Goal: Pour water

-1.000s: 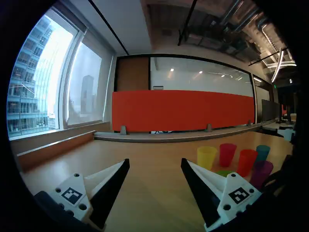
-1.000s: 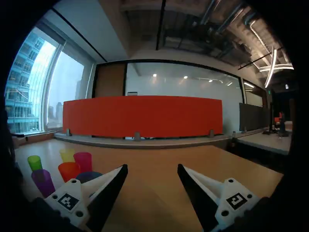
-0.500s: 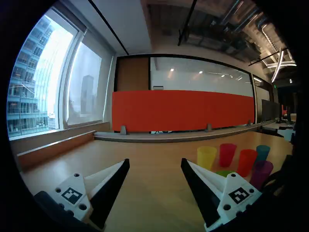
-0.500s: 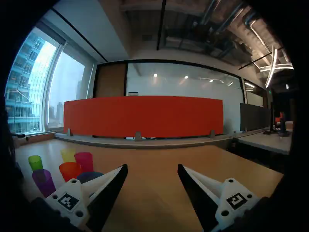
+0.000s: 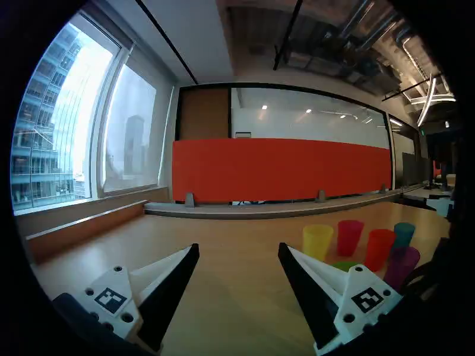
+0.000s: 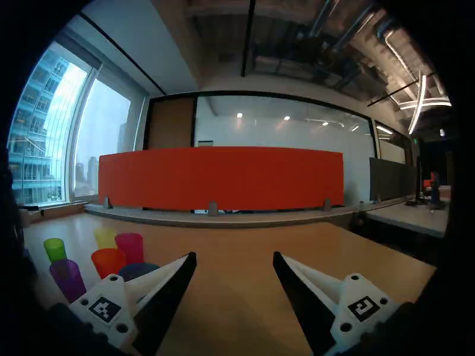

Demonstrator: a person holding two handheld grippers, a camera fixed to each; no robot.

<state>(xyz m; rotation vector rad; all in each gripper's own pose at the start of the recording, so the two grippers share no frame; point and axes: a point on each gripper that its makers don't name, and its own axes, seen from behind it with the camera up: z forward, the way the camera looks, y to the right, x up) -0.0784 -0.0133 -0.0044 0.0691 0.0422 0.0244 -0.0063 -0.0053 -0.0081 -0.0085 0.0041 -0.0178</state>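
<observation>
I see the table (image 5: 178, 237) stretching ahead. The cups (image 5: 349, 236) stand clustered on it, right of my left gripper (image 5: 237, 245), whose finger cuts off the green cup (image 5: 344, 265). My right gripper (image 6: 233, 255) half hides a blue cup (image 6: 135, 270). Both grippers gape wide, holding nothing.

bare table (image 5: 237, 279) ahead; cups (image 5: 356, 240) clustered right

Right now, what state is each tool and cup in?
Left tool: open, empty.
Right tool: open, empty.
Translucent yellow plastic cup: upright.
Translucent pink plastic cup: upright.
Translucent orange plastic cup: upright.
Translucent teal plastic cup: upright.
Translucent purple plastic cup: upright.
Translucent green plastic cup: upright.
</observation>
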